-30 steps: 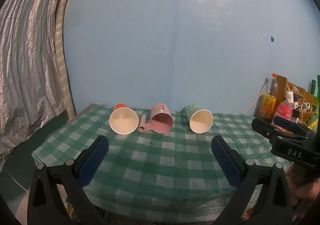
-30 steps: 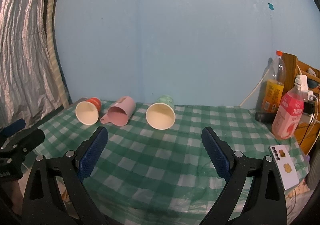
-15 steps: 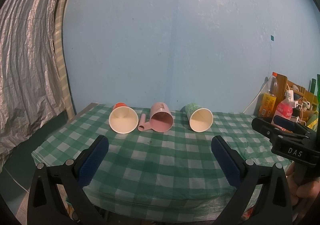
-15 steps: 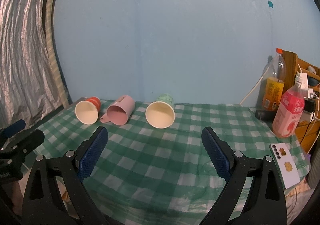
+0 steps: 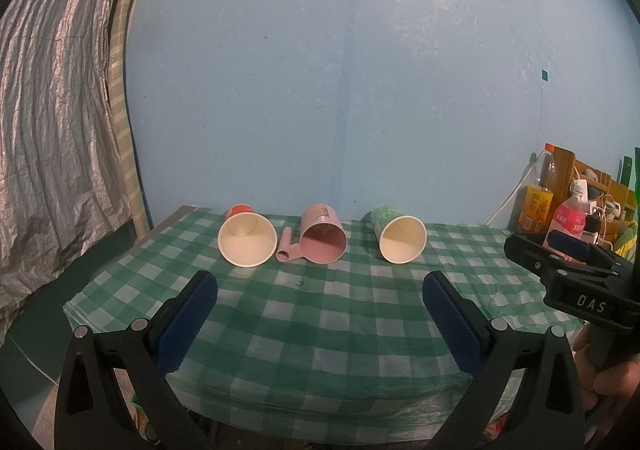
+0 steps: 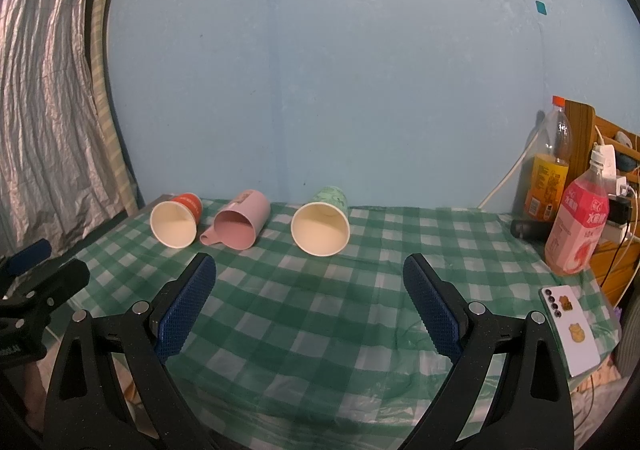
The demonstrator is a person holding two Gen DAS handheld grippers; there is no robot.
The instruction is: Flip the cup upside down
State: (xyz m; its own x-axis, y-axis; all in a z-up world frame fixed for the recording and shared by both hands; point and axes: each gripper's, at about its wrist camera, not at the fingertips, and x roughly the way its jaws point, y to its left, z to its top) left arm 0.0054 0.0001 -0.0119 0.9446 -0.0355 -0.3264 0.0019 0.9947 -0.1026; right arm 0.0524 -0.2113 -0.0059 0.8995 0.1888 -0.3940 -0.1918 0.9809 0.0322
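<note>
While hovering over the near edge of the checked surface (image 5: 320,330), left gripper (image 5: 320,320) spread wide, grasping nothing. Lying on their sides well beyond: red cup (image 5: 247,239), pink mug (image 5: 322,240), green cup (image 5: 398,234).

Right gripper (image 6: 310,302) likewise spread, empty. Same cups far ahead; phone (image 6: 570,334) at right.

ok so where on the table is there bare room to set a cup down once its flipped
The checked cloth is bare across the wide front half, between the open right gripper and the row of cups. The back is crowded: red cup, pink mug and green cup lie on their sides. The right edge holds a phone and pink bottle.
</note>
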